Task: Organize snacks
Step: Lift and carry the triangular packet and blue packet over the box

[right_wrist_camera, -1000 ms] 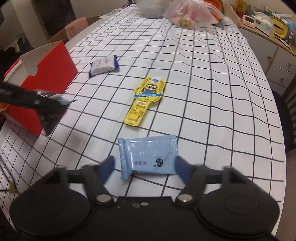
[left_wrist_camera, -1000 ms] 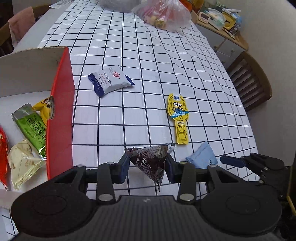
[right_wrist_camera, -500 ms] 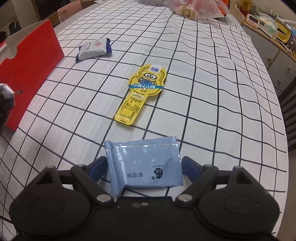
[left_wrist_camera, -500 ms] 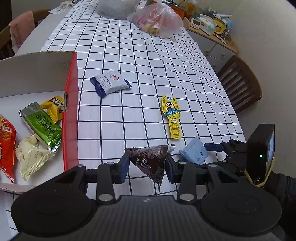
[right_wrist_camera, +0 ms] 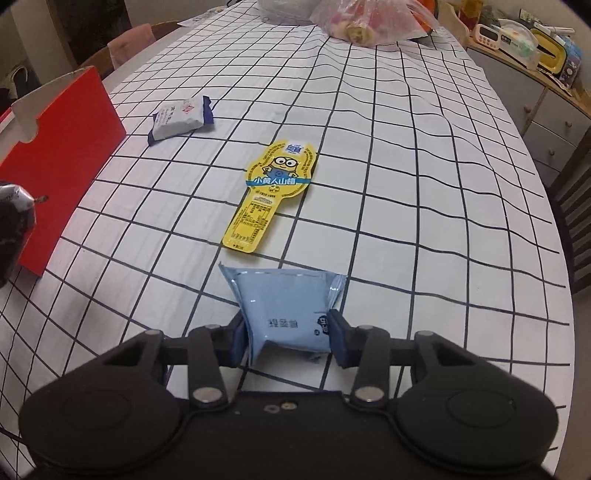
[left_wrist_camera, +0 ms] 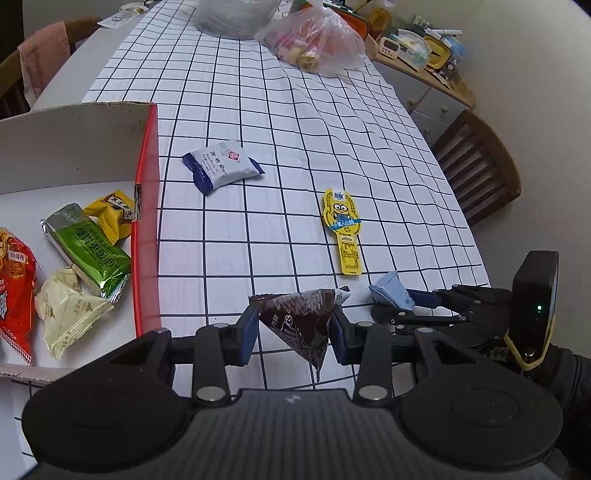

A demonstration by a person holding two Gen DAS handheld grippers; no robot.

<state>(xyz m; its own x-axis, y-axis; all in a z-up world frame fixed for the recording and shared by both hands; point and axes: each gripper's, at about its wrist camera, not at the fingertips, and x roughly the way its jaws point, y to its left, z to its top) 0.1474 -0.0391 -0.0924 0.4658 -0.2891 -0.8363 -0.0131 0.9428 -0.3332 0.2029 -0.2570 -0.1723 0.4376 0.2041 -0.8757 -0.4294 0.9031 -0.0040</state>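
Observation:
My left gripper (left_wrist_camera: 294, 332) is shut on a dark brown triangular snack packet (left_wrist_camera: 299, 321), held above the table to the right of the red box (left_wrist_camera: 146, 206). My right gripper (right_wrist_camera: 286, 339) is shut on a light blue snack packet (right_wrist_camera: 284, 299), which bends between the pads; in the left wrist view this packet (left_wrist_camera: 391, 293) shows at the right. A yellow minion snack (right_wrist_camera: 275, 192) and a white and blue packet (right_wrist_camera: 181, 116) lie on the checked tablecloth. The box holds several snacks, among them a green packet (left_wrist_camera: 88, 247).
A plastic bag of food (right_wrist_camera: 369, 18) and a grey bag (left_wrist_camera: 232, 14) sit at the far end of the table. Wooden chairs (left_wrist_camera: 476, 166) stand at the right and far left. A sideboard with clutter (right_wrist_camera: 524, 37) is at the back right.
My right gripper has shut on the light blue packet, which now buckles between the pads. My left gripper has risen and drawn back slightly with the brown packet, seeing more of the box.

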